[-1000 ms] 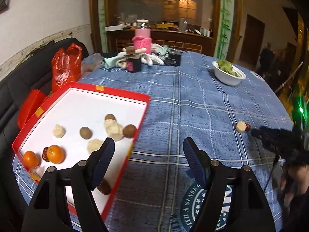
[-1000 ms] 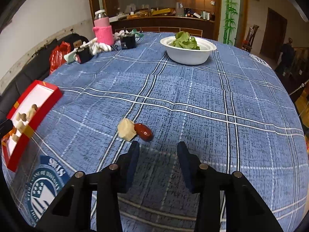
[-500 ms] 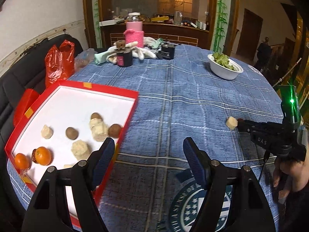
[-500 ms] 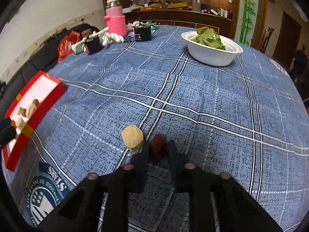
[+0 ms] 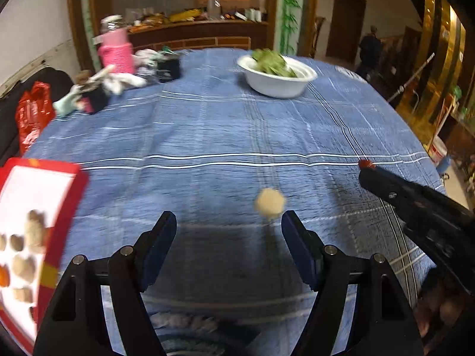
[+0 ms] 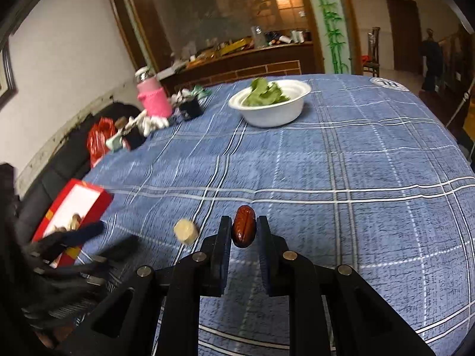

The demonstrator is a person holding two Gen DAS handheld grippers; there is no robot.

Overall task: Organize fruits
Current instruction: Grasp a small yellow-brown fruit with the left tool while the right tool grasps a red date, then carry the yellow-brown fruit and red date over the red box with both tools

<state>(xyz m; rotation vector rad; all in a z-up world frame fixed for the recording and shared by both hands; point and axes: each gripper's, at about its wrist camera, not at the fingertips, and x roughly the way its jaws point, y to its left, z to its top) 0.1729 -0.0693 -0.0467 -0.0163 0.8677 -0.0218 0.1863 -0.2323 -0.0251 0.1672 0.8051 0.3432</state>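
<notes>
My right gripper [image 6: 244, 227] is shut on a red date [image 6: 243, 230] and holds it above the blue plaid cloth; the date's tip also shows in the left wrist view [image 5: 365, 164]. A pale beige fruit piece [image 5: 269, 202] lies on the cloth just ahead of my open, empty left gripper [image 5: 228, 233], nearer its right finger. It also shows in the right wrist view [image 6: 186, 231], left of the date. The red tray [image 5: 63, 184] with a white floor holds several fruits at the left; it also shows in the right wrist view [image 6: 98, 200].
A white bowl of green leaves [image 5: 277, 75] stands at the far middle of the table [image 5: 207, 124]. A pink bottle [image 5: 117, 52], dark cups and cloths sit at the far left. A red plastic bag [image 5: 31, 115] lies on the black sofa beside the table.
My right gripper has closed on the red date and lifted it off the cloth. My left gripper has swung right from the tray toward the beige piece.
</notes>
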